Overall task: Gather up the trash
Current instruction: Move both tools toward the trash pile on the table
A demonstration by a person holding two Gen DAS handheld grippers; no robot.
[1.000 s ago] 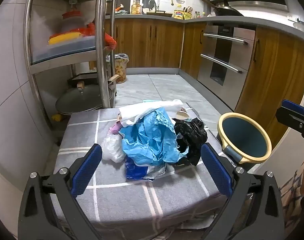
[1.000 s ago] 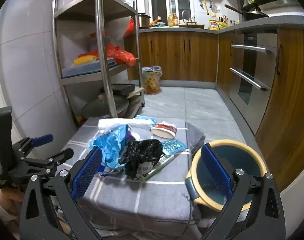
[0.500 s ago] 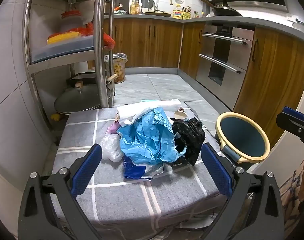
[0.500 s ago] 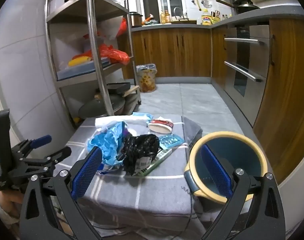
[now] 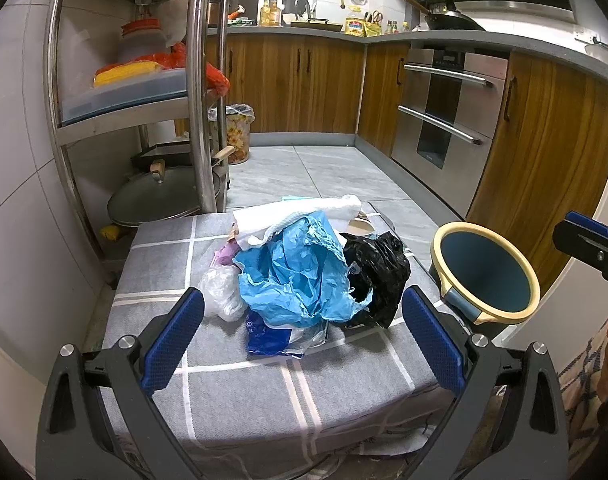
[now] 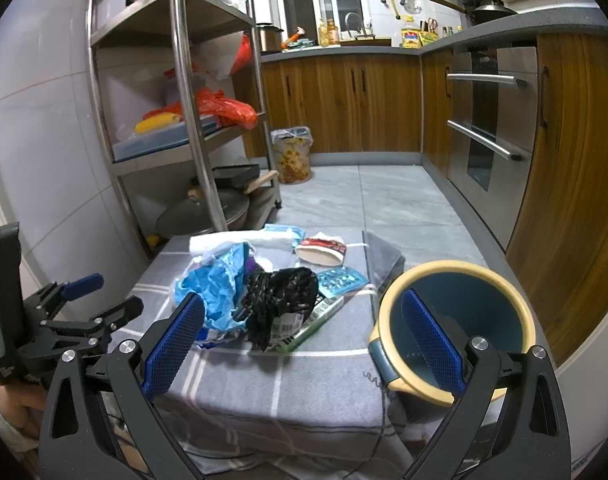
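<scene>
I have both claws up over the near edge of the low table, which is covered in a grey checked cloth. My left gripper has its 2 blue-padded fingers spread wide with nothing between them, and it sits short of the trash pile. My right gripper is spread just as wide and also holds nothing; through its camera, its right finger lines up over the mouth of the bin.

The trash lies heaped in the middle of the cloth. A crumpled blue plastic bag is on top, with a black plastic bag touching it on the right and a small clear bag just beside it on the left. White paper lies at the far side of the heap, and a dark blue printed wrapper pokes out at the near side. From the right wrist view I also see a blister pack, a red and white packet and a green strip under the black bag.

The bin, dark blue with a cream rim, stands just beside the table on the right, tilted toward me. I can see nothing inside it.

A steel rack stands behind the table on the left.
</scene>
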